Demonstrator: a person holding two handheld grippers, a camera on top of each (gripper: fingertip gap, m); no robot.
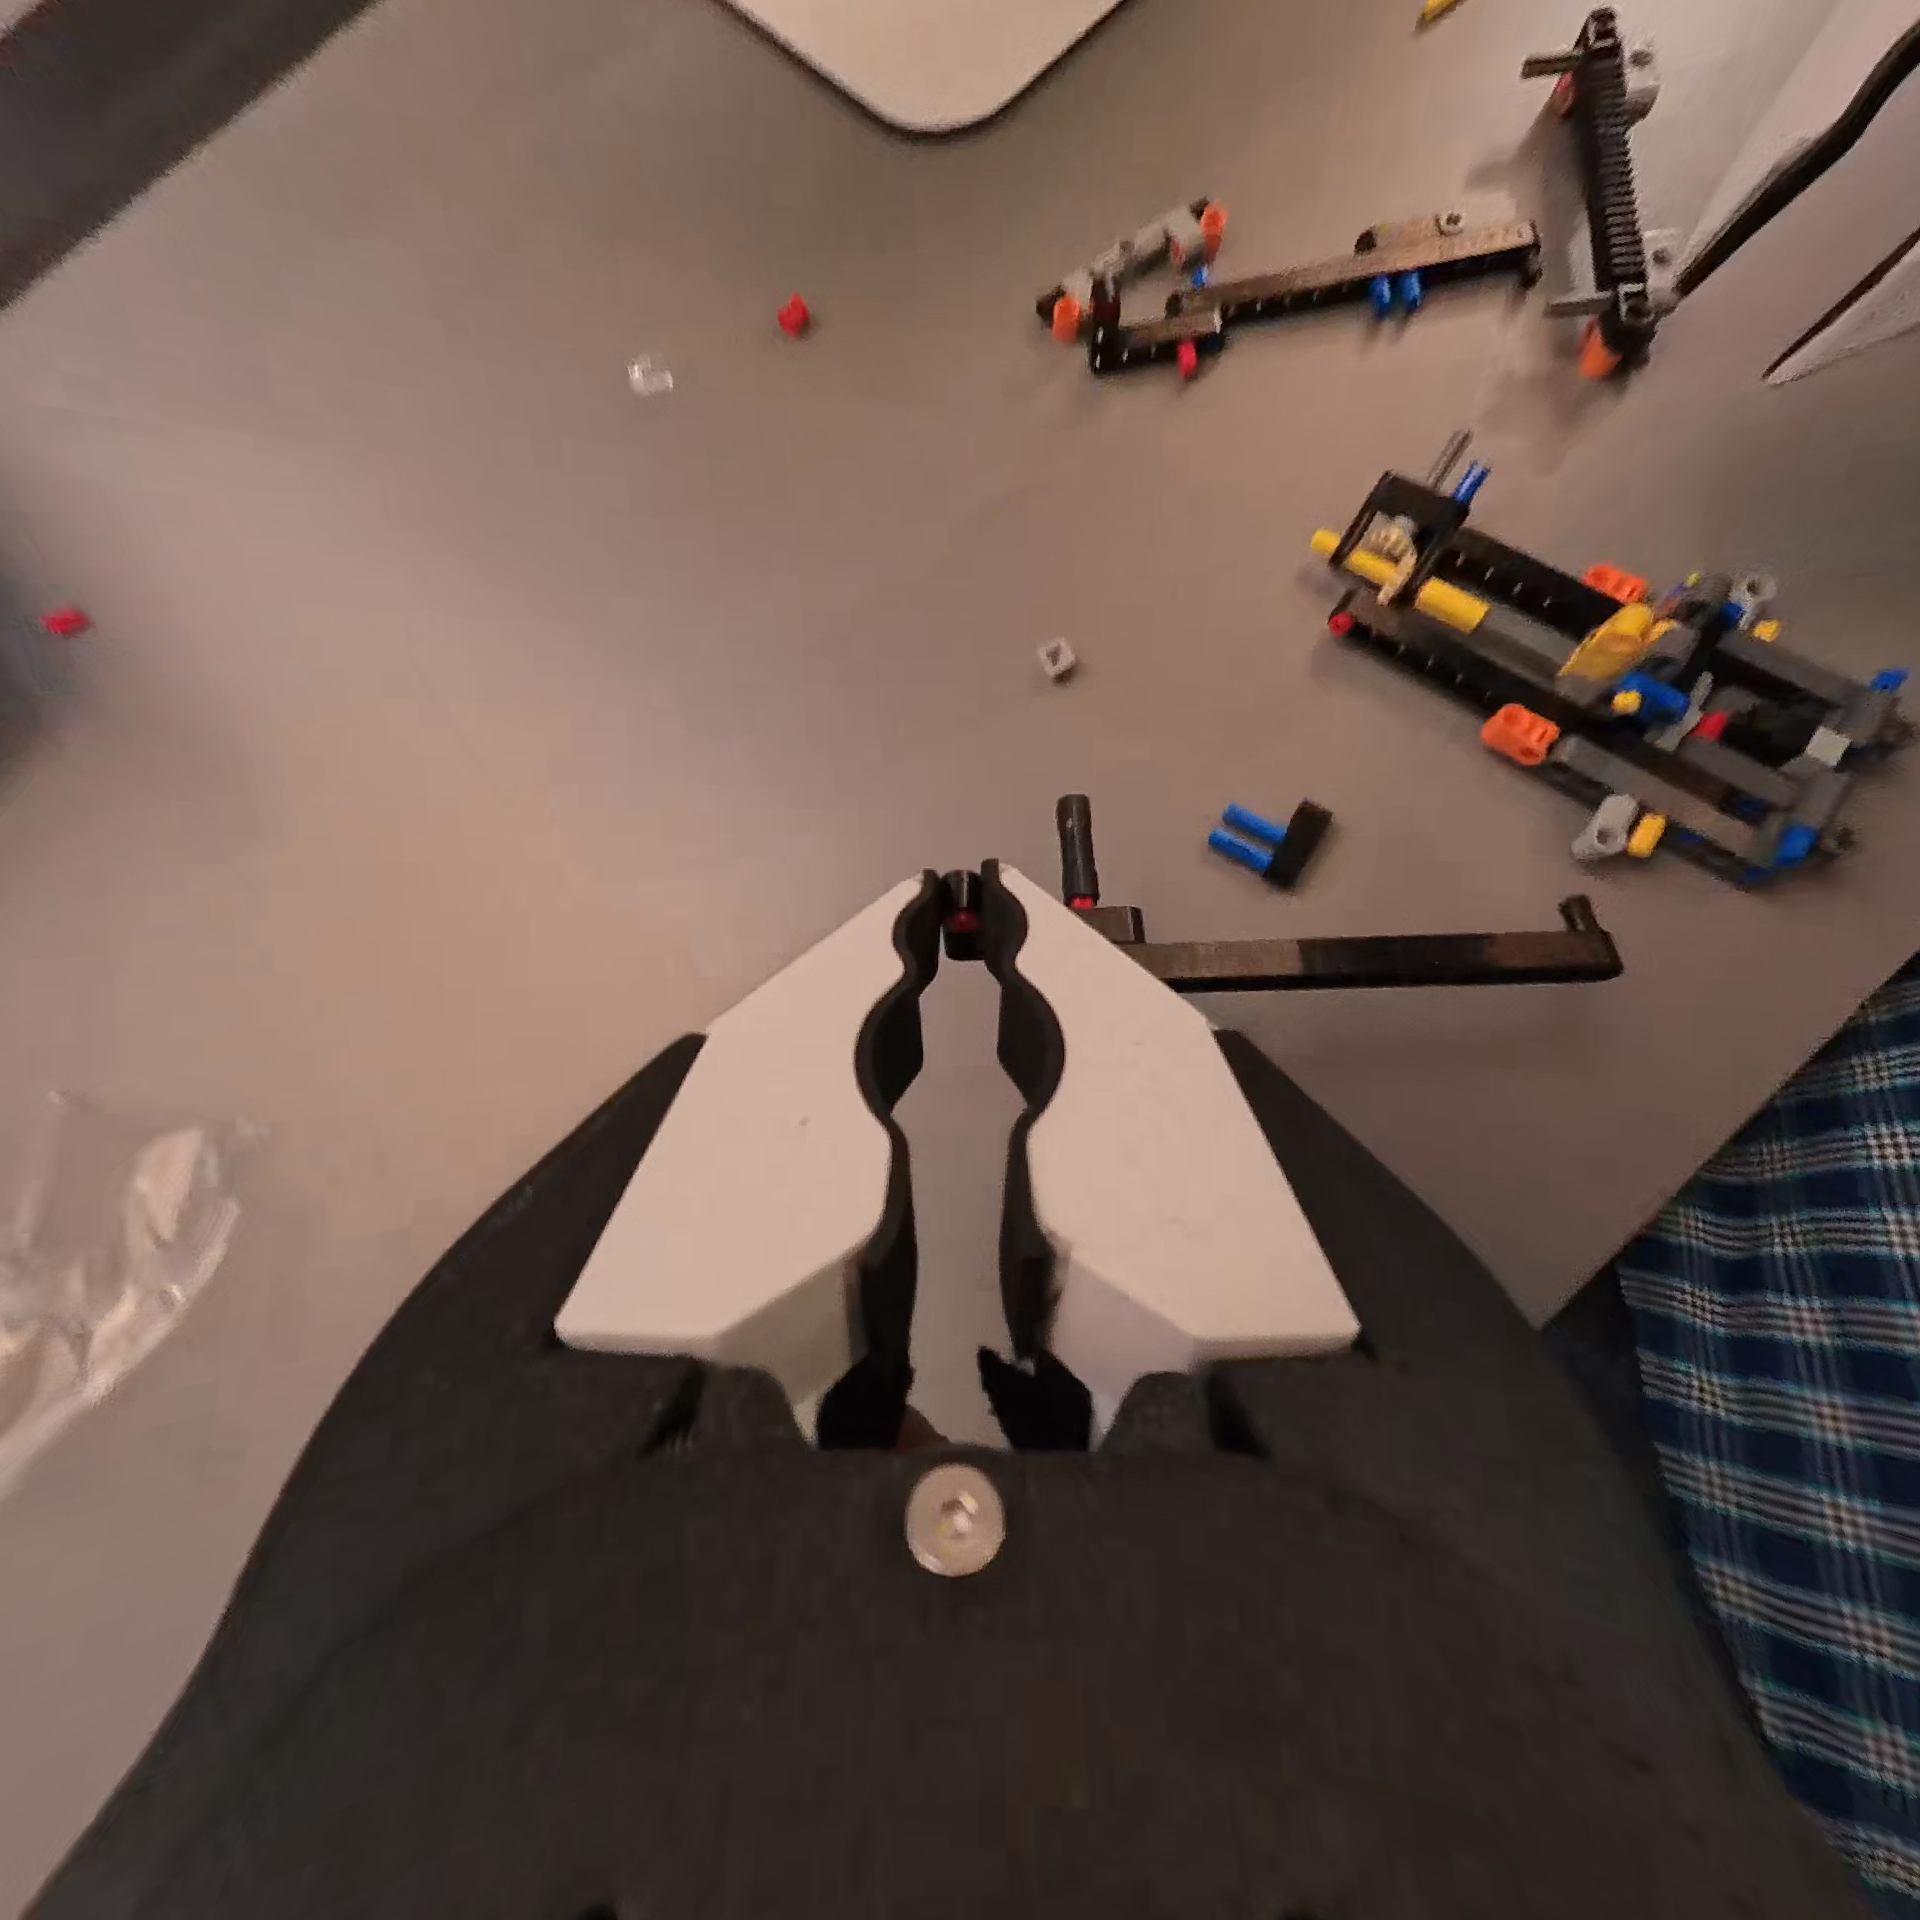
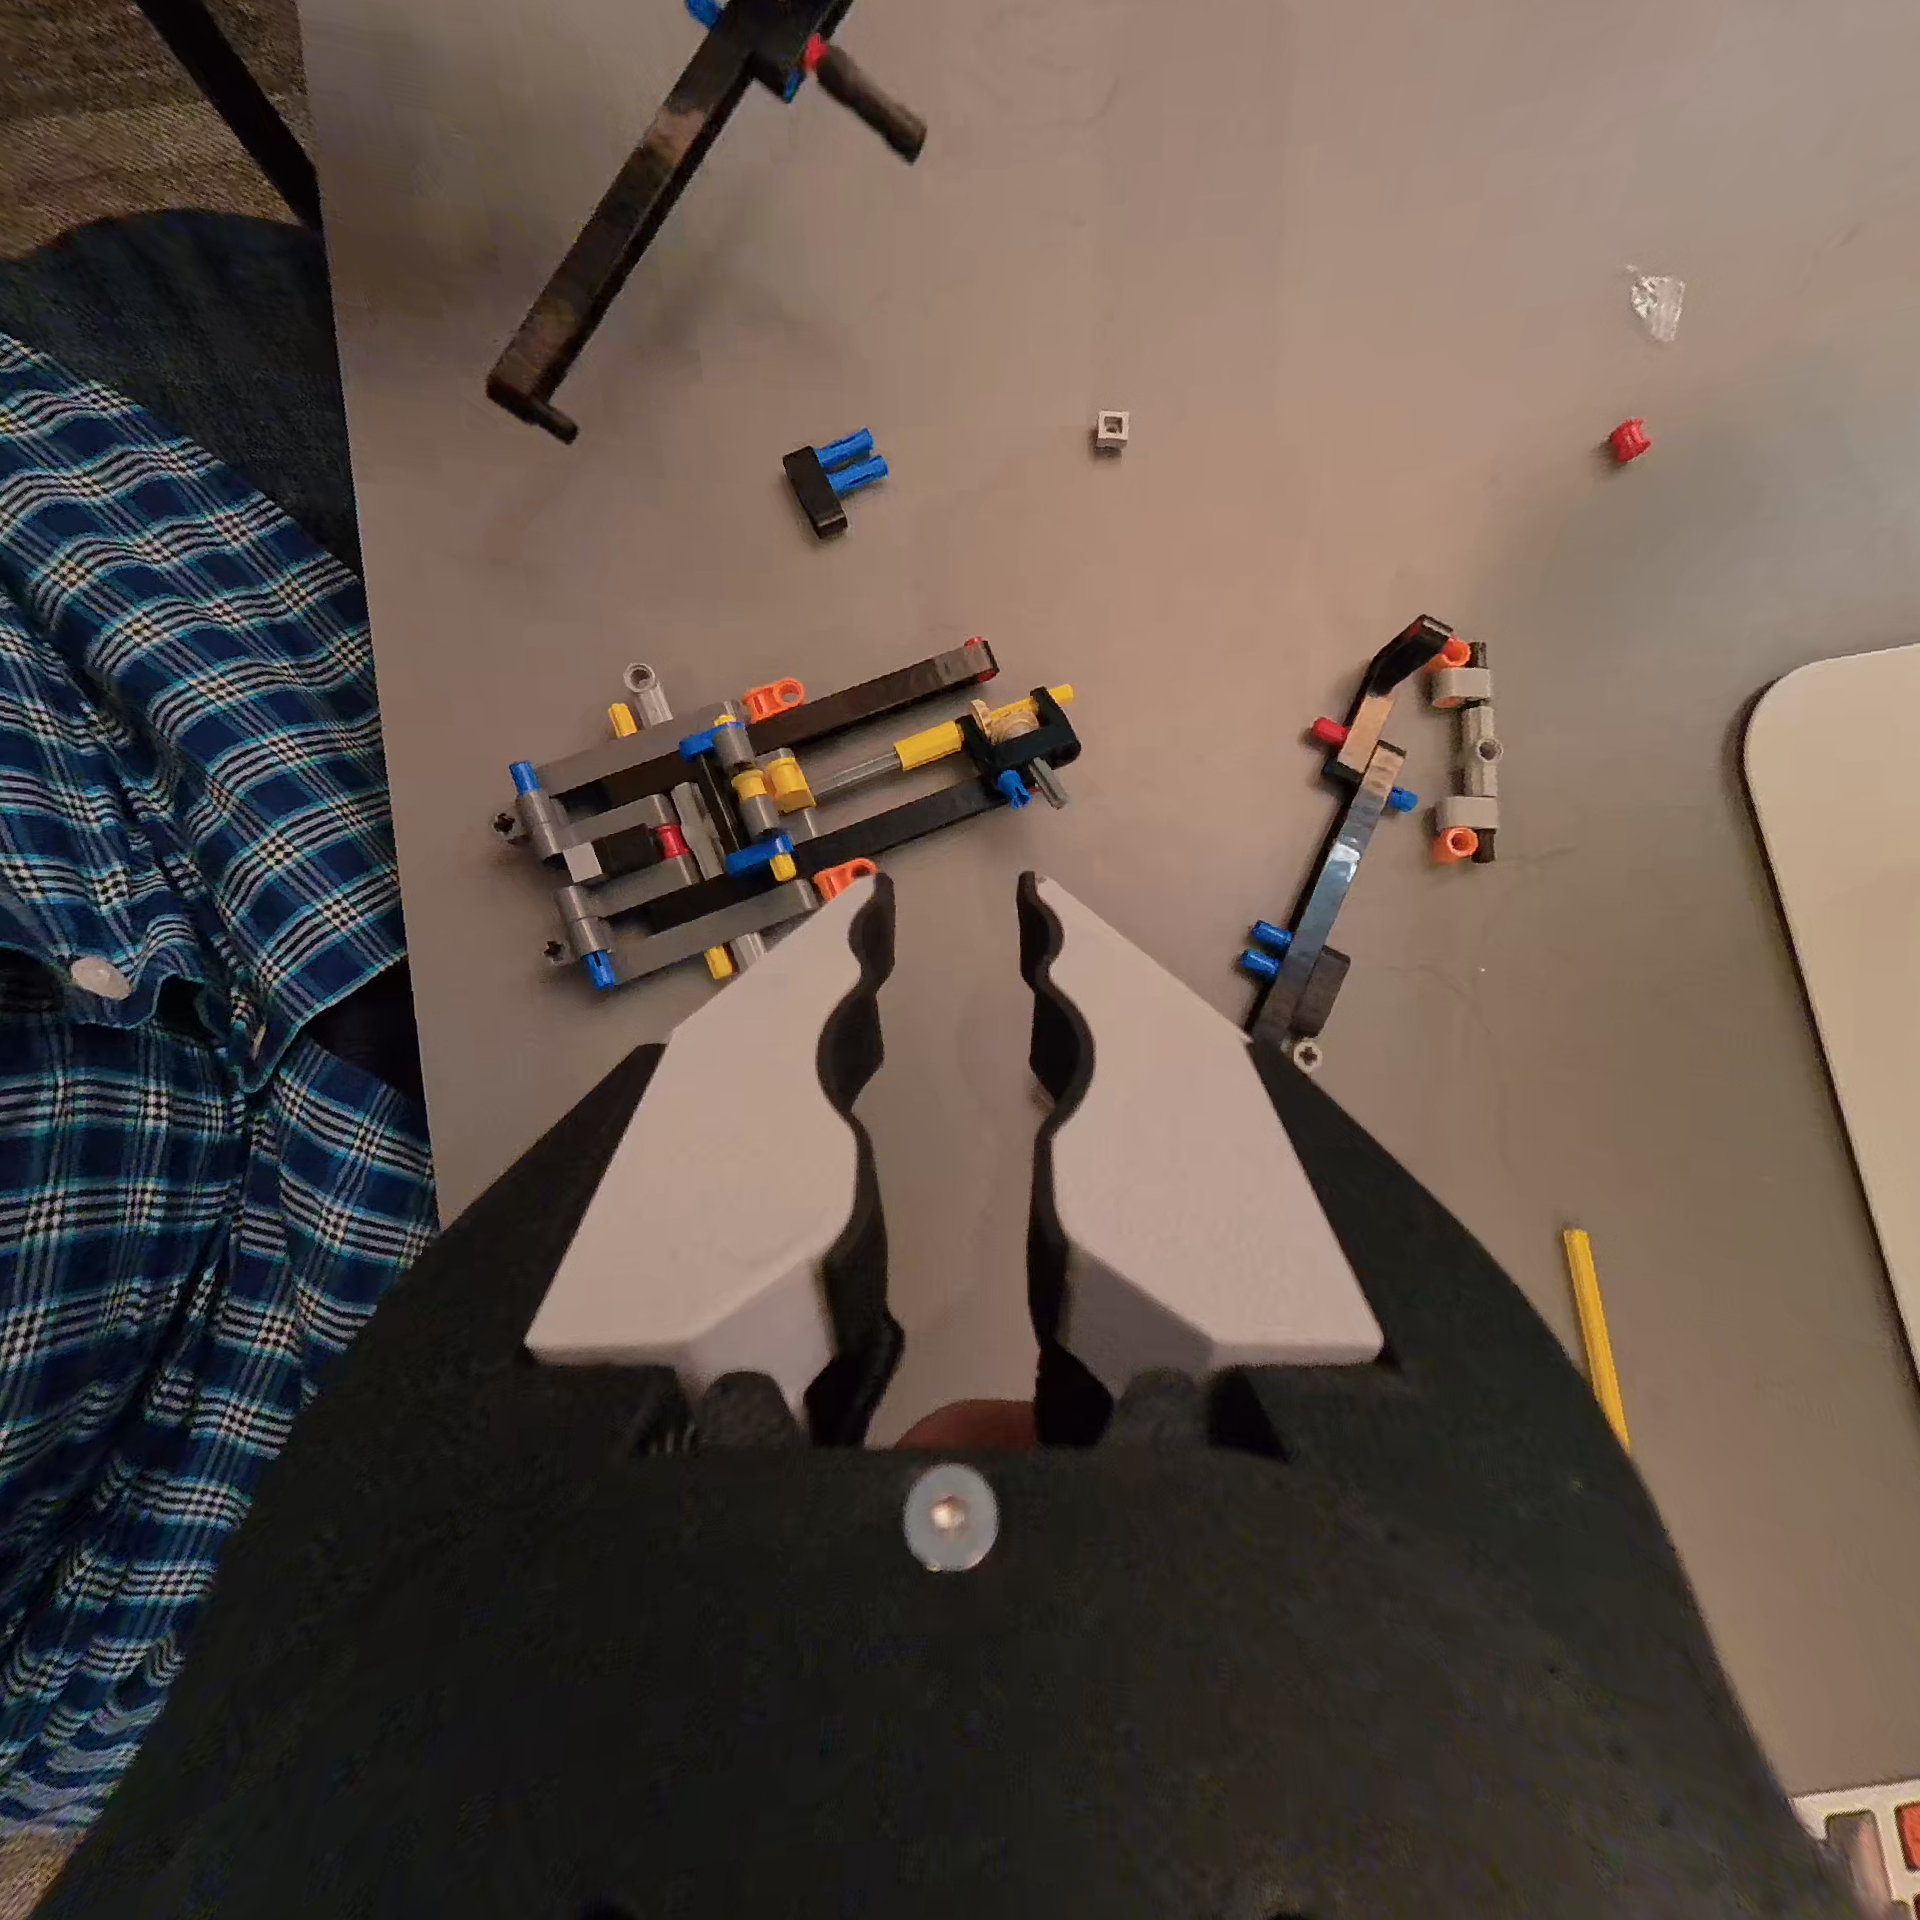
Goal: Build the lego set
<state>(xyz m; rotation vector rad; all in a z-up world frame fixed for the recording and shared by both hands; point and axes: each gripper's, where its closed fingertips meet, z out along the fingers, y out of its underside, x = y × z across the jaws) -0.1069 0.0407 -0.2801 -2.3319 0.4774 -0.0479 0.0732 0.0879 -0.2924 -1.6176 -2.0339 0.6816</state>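
My left gripper point(image 1: 961, 896) is shut on a small black peg with a red end point(image 1: 961, 914). The peg sits at the near end of a long black beam point(image 1: 1351, 956), which runs off to the right. A second black peg point(image 1: 1075, 847) sticks out beside it. The beam also shows at the top of the right wrist view point(image 2: 623, 218). My right gripper point(image 2: 956, 883) is open and empty, just right of the multicoloured chassis assembly point(image 2: 779, 810), which also shows in the left wrist view point(image 1: 1621, 686).
On the grey table lie a black frame piece with orange ends point(image 2: 1361, 831), a black connector with two blue pins point(image 2: 831, 483), a small grey piece point(image 2: 1111, 431), a red piece point(image 2: 1628, 440) and a yellow axle point(image 2: 1595, 1340). A white board point(image 2: 1849, 935) is at the right and a plaid sleeve point(image 2: 156, 935) at the left. Tip to tip, the grippers are about 20 cm apart. From the left gripper's tips to the small grey piece point(image 2: 1111, 431) is close to 10 cm. Seen from the left wrist view point(image 1: 1056, 662) as well.
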